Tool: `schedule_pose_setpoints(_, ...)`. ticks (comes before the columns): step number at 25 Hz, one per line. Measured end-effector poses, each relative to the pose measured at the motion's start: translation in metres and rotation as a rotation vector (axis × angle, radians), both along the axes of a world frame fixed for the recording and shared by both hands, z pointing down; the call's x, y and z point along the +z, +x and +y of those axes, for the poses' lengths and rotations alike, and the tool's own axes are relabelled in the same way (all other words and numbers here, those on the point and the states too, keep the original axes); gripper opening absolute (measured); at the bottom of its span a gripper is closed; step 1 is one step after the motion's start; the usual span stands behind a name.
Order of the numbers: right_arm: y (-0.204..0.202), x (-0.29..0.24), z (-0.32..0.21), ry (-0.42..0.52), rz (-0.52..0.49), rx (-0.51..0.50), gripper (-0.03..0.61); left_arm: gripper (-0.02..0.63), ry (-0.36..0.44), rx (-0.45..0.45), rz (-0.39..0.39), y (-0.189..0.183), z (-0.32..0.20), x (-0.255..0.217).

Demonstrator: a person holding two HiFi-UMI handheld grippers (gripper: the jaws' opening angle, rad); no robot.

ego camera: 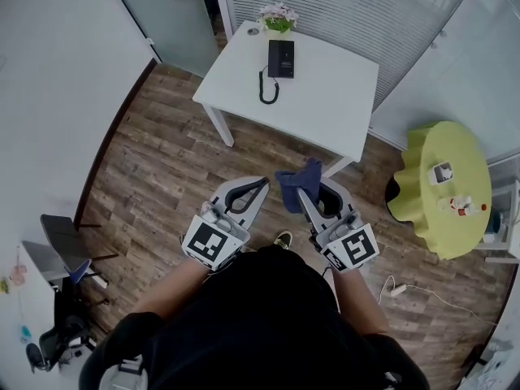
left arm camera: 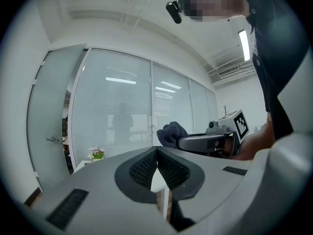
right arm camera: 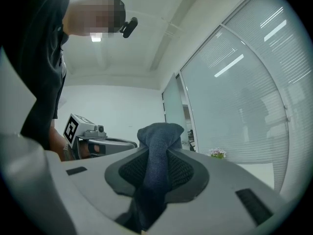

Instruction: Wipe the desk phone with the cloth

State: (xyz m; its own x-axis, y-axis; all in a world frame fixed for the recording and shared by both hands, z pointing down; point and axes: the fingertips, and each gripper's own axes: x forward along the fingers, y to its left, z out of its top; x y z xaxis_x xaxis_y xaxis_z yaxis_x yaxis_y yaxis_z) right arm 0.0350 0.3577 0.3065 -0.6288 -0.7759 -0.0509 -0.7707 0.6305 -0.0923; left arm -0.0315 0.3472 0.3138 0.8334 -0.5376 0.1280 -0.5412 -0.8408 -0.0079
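The person is standing well away from the white worktop [ego camera: 329,96], where the desk phone [ego camera: 281,58] is lying near the far edge, its cord looping toward the front. The right gripper [ego camera: 302,192] is clamping the dark blue cloth [ego camera: 299,175] between its jaws, with a soft bunch sticking out past the tips. The left gripper [ego camera: 261,184] is carrying nothing, its jaws pressed together. The cloth looks light and limp, so wiping should use the bunched end. The phone will probably slide and may need bracing.

An office: glass partition walls [ego camera: 341,15] with blinds, white desk [ego camera: 325,96] with desk phone [ego camera: 280,58].
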Motion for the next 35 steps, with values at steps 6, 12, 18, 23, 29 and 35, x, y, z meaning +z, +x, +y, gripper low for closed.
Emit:
schedule_pose_setpoints(6,0.028,0.003,-0.021,-0.007,-0.023,-0.033,0.109,0.009,-0.005,-0.032,-0.014,0.026,-0.014,0.002)
schedule_pose_setpoints(12,0.040,0.007,-0.045,-0.020,-0.043,-0.049,0.109,0.009,-0.006,-0.065,-0.025,0.032,-0.036,0.003)
schedule_pose_setpoints(18,0.040,0.008,-0.072,-0.023,-0.029,-0.046,0.109,0.009,-0.010,-0.073,-0.004,0.028,-0.070,0.011)
schedule_pose_setpoints(23,0.044,0.012,-0.110,-0.037,0.008,-0.002,0.109,0.009,-0.011,-0.032,0.017,0.031,-0.112,0.015)
schedule_pose_setpoints(29,0.038,0.012,-0.172,-0.054,0.030,0.042,0.109,0.009,-0.002,-0.001,0.035,0.025,-0.181,0.012)
schedule_pose_setpoints(35,0.018,0.011,-0.234,-0.067,0.042,0.075,0.109,0.009,-0.001,0.016,0.057,0.004,-0.246,0.010)
